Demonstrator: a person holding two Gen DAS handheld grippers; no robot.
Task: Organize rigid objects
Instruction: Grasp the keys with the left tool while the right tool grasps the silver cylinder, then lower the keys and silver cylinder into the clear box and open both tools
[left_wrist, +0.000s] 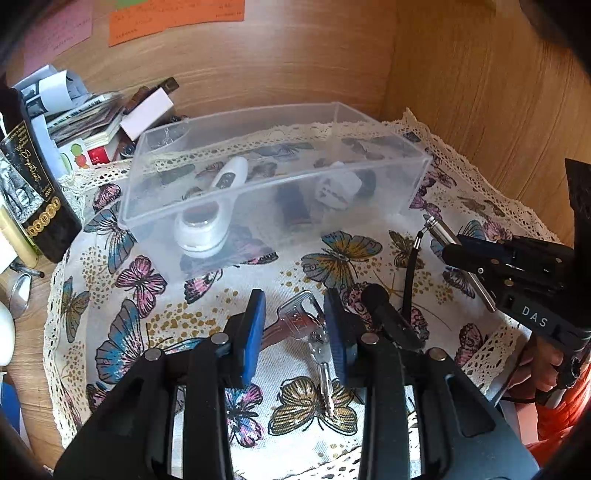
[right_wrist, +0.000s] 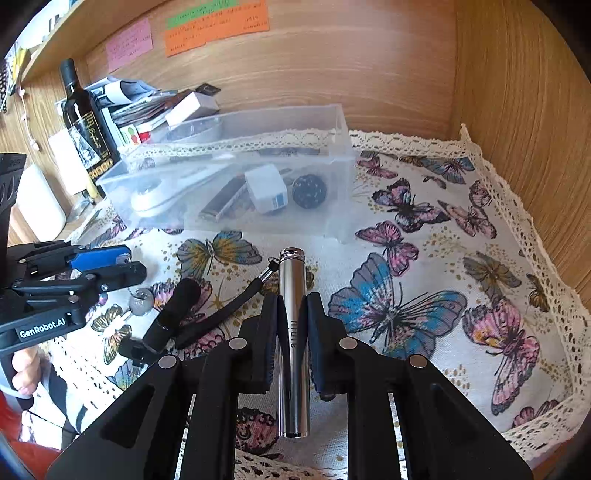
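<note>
Keys (left_wrist: 312, 332): bunch w/ clear-headed key on top, a silver one hanging below; lying on butterfly cloth (left_wrist: 229, 273), between the blue pads of left gripper (left_wrist: 295, 325). Right pad looks v. close to the key head; contact can't be told.
Left gripper: fingers apart, straddling the keys, not clamped. In right wrist view it sits at far left (right_wrist: 107, 267), low over the cloth.
Silver tube (right_wrist: 293, 332): polished metal cylinder, threaded cap end pointing away toward the box, black wrist strap (right_wrist: 225, 310) attached near the cap. Lettering on the barrel, not fully legible.
Right gripper (right_wrist: 291, 321): fingers closed tight on the tube mid-barrel, both pads touching it. Left wrist view shows it at right edge (left_wrist: 476, 254), tube angled up over the cloth.
Black cylinder (right_wrist: 175, 310): dark stubby item on the cloth between the two grippers, strap trailing beside it.
Clear plastic box (left_wrist: 369, 173): open-topped, at back of cloth, well apart from the keys. Holds white handled device (left_wrist: 207, 221), white cube (right_wrist: 266, 188), dark speckled ball (right_wrist: 308, 190), dark flat rectangular item (right_wrist: 221, 201).
Left of box: dark wine bottle (right_wrist: 86, 125), pile of papers and small cartons (left_wrist: 92, 118).
Surround: wood panel walls (left_wrist: 480, 92), orange note (right_wrist: 218, 26) and pink note (right_wrist: 129, 42) stuck on the back panel.
</note>
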